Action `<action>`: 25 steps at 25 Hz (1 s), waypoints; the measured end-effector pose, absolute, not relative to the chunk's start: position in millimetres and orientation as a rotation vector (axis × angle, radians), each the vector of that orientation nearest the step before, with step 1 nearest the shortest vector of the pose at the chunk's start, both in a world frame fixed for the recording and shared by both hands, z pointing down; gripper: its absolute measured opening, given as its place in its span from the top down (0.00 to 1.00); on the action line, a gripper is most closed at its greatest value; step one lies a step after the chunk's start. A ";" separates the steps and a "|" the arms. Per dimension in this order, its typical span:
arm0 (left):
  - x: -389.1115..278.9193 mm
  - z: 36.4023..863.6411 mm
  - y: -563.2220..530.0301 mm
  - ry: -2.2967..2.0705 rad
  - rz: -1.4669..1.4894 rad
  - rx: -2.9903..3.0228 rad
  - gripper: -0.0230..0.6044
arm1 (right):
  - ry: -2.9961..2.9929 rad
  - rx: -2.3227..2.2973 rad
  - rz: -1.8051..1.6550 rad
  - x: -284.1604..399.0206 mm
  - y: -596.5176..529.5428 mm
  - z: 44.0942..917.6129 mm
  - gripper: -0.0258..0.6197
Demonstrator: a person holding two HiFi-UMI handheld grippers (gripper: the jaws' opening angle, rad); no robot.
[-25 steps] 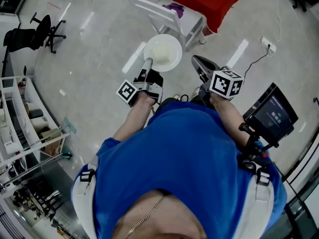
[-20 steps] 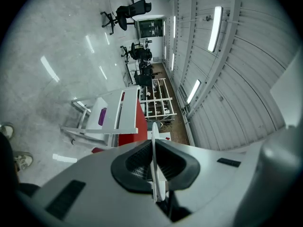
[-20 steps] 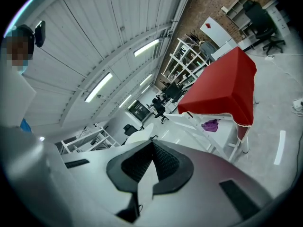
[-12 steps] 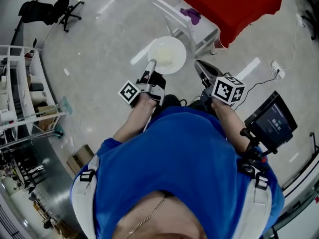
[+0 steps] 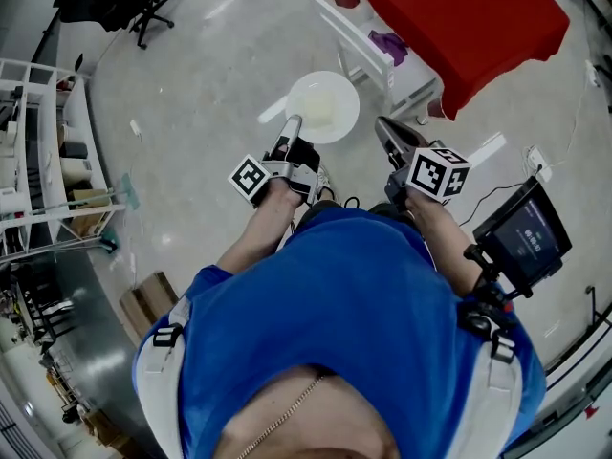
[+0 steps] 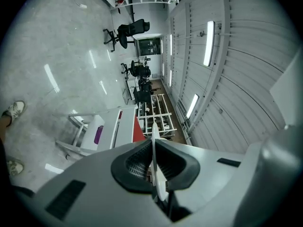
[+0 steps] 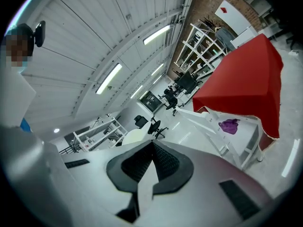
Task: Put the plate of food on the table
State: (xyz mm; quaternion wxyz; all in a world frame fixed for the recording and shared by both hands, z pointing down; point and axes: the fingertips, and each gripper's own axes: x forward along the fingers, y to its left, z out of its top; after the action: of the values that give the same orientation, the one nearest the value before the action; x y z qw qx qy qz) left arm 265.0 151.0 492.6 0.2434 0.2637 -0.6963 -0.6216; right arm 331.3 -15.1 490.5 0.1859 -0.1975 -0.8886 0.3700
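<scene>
The plate hangs over the bare floor, short of the red table at the far right, carrying pale food I can't make out well. My left gripper is clamped on its near rim alone: 1 grip on a thin edge, so a jolt could tip the plate or let it slide out. My right gripper, pressed closed on nothing, rides just right of it. The white chair stands before the table; I could clip it.

One plate, two grippers, left and right, one red table, one white chair.
</scene>
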 end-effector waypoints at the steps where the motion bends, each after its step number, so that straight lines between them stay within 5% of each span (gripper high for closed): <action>1: 264.1 492.1 149.0 -1.898 -1.703 0.726 0.93 | -2.506 -0.554 1.040 330.7 -16.0 490.1 0.96; 21: 109.6 500.6 221.5 -1.801 -1.668 0.806 0.93 | -2.549 -0.392 1.064 190.9 70.4 493.4 0.96; 25: 16.7 508.4 226.2 -1.800 -1.688 0.760 0.93 | -2.506 -0.407 1.058 94.1 75.6 499.6 0.96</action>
State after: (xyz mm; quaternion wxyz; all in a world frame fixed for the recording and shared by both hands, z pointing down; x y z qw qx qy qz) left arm 16.7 226.2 508.4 0.2761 0.2830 -0.6699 -0.6284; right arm 94.1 75.6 499.6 0.1945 -0.1451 -0.8937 0.3773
